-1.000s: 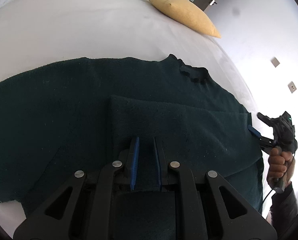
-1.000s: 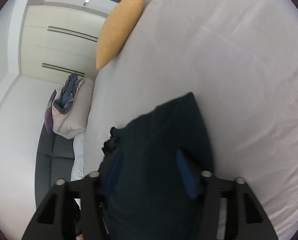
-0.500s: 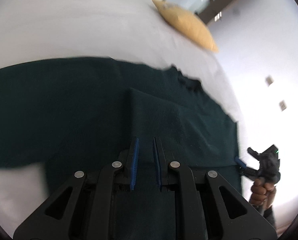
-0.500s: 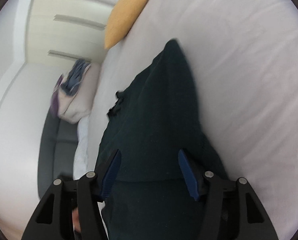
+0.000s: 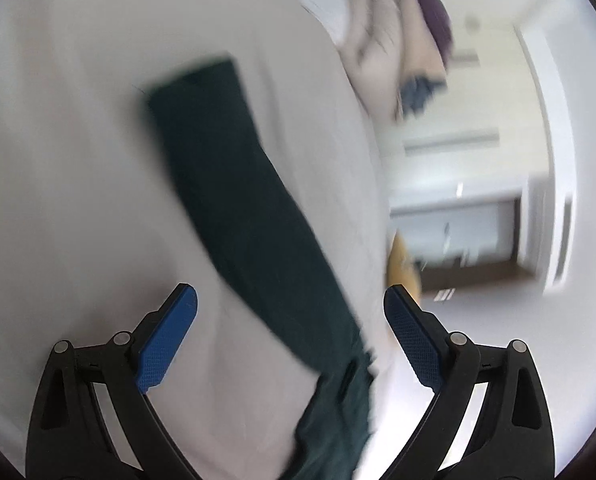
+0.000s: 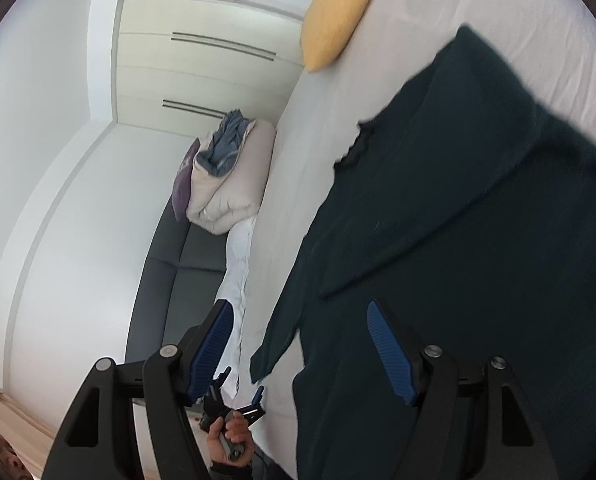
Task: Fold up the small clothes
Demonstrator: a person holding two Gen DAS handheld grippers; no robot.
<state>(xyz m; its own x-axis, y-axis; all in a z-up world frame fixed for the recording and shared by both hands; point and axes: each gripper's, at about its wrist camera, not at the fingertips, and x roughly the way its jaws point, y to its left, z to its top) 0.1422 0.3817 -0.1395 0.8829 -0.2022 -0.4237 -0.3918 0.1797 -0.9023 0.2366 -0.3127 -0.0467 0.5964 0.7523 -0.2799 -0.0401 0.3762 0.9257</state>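
A dark green sweater [image 6: 478, 216] lies spread on the white bed [image 6: 498, 12], with one sleeve folded across its body and the other sleeve [image 6: 282, 320] lying out toward the bed's edge. In the blurred left wrist view that long sleeve [image 5: 250, 208] stretches away across the sheet. My left gripper [image 5: 290, 340] is open and empty just above the sleeve's near end; it also shows in the right wrist view [image 6: 238, 400], held in a hand by the bed's edge. My right gripper [image 6: 298, 348] is open and empty above the sweater's body.
A yellow pillow [image 6: 334, 16] lies at the far end of the bed. A bundle of beige bedding with blue cloth [image 6: 230, 176] sits on a dark grey sofa [image 6: 178, 264] beside the bed. White wardrobe doors [image 6: 202, 64] stand behind.
My left gripper has opened, let go of the folded sleeve and swung round toward the other sleeve. My right gripper stays open and has drawn back over the sweater.
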